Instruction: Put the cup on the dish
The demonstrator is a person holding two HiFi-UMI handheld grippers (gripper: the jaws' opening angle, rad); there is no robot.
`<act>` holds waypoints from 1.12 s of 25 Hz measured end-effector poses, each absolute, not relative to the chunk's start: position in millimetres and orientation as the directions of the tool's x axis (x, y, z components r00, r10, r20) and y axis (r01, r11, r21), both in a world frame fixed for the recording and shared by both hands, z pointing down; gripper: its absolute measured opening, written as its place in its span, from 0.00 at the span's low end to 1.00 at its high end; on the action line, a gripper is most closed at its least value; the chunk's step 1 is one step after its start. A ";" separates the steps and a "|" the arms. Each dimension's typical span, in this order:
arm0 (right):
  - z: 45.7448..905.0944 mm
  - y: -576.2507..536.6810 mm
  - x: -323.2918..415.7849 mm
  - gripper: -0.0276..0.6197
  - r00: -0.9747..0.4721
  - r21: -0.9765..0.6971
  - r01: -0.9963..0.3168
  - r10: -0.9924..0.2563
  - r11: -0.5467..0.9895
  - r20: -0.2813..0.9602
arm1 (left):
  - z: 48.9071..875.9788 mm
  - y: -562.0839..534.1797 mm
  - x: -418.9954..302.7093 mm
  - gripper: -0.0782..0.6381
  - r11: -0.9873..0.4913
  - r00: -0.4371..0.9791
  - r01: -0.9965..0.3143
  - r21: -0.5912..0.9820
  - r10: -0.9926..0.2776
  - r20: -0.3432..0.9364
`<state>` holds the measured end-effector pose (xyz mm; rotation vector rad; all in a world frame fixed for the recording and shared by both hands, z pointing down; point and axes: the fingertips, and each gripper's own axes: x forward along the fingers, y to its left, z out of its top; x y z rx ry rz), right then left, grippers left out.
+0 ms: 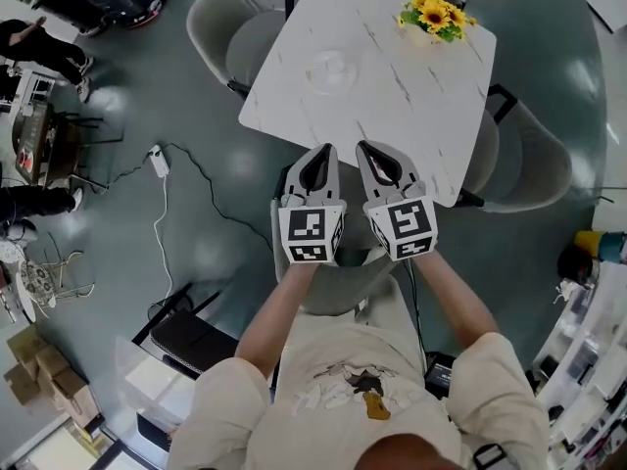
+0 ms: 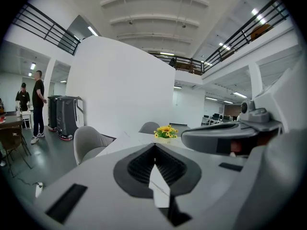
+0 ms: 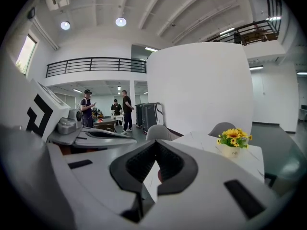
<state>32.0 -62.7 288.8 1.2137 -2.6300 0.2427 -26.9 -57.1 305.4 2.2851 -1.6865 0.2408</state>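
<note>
tabletop: white marble-look square tabletop (image 1: 392, 96), grey padded chairs (image 1: 220, 18) tucked in around it

cup: small pale cup (image 1: 336, 64), pretty faint from up here. Looks like it's sitting in the middle of the dish, left of the tabletop's centre

dish: pale round dish (image 1: 312, 76), flat on the tabletop, well away from both tools

sunflowers: little pot of yellow sunflowers (image 1: 434, 16) at the tabletop's far right corner

left tool: left tool (image 1: 320, 152) is closed, tips touching, nothing in it, right over the tabletop's near edge

right tool: right tool (image 1: 368, 149) is closed and empty too, just beside the left one at that same near edge
</note>
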 end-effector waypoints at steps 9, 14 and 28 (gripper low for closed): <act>254.2 -21.3 42.8 0.05 -0.643 -0.059 -0.755 -0.720 0.653 0.260 | 264.0 -19.8 -22.0 0.11 -0.287 0.312 -0.949 0.130 -0.913 0.261; 247.3 7.9 51.3 0.05 -0.650 -0.083 -0.751 -0.711 0.655 0.268 | 254.3 6.8 -14.4 0.11 -0.306 0.326 -0.945 0.116 -0.907 0.268; 209.8 41.6 75.0 0.05 -0.630 -0.129 -0.776 -0.743 0.618 0.227 | 224.7 43.9 12.9 0.11 -0.371 0.399 -0.917 0.150 -0.876 0.272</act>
